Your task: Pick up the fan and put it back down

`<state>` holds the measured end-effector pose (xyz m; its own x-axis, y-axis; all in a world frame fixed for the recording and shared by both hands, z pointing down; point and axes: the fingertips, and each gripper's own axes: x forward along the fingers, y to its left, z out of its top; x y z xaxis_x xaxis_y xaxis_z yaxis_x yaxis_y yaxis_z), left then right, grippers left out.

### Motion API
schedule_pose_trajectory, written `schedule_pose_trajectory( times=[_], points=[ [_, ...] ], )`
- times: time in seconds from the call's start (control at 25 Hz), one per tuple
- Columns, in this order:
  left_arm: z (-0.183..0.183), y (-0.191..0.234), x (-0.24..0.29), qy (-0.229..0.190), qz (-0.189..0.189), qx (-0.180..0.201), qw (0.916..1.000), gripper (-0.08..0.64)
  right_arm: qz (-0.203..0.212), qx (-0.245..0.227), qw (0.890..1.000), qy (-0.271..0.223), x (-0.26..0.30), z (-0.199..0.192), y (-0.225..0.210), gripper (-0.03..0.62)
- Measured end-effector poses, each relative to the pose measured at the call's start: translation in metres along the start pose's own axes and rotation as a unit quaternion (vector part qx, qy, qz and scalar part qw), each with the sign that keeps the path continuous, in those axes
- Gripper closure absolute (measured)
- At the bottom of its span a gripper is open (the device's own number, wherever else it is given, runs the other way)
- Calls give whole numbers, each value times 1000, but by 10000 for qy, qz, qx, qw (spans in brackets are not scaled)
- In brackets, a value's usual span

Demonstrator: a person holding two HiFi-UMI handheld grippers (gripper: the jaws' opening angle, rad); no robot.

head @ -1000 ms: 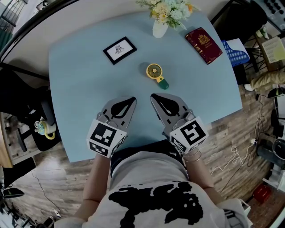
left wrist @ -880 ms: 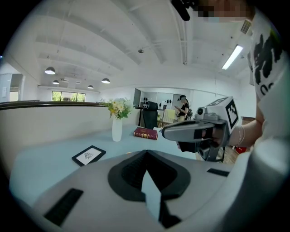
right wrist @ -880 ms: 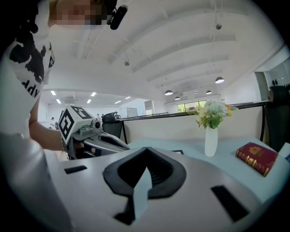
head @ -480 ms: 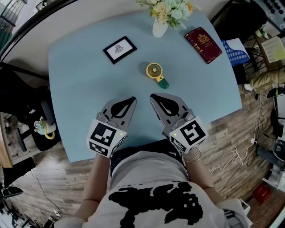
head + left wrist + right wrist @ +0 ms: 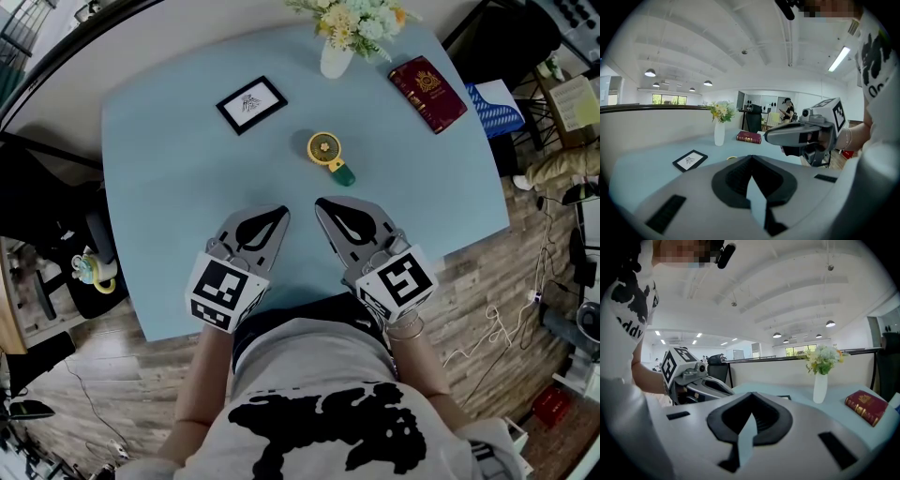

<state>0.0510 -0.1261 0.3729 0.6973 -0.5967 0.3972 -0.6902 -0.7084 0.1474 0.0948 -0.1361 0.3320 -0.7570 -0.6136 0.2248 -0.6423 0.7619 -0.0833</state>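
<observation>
Fan (image 5: 328, 155) lies mid-frame on the desk (image 5: 169, 141), long axis diagonal, green handle pointing lower right; left gripper (image 5: 279, 212) and right gripper (image 5: 322, 202) both closed, empty

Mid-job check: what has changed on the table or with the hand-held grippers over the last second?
Nothing visibly changed. The left hand-held gripper and the right hand-held gripper are shut and empty at the near side of the table, as before. The yellow fan lies untouched beyond them.
</observation>
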Motion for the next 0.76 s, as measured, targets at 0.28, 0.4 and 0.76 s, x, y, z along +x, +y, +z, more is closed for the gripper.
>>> schedule_pose_trajectory(
  times=[0.28,0.4,0.76],
  points=[
    [-2,-2,2,19,-32,-57,10000,549,21,121,9999,-51,-3,-1,-1,589],
    [-5,-3,3,92,-50,-75,9999,549,0,106,9999,-25,-3,-2,-2,589],
    [-6,-5,5,113,-31,-119,9999,549,17,156,9999,16,-2,-4,-2,589]
  ],
)
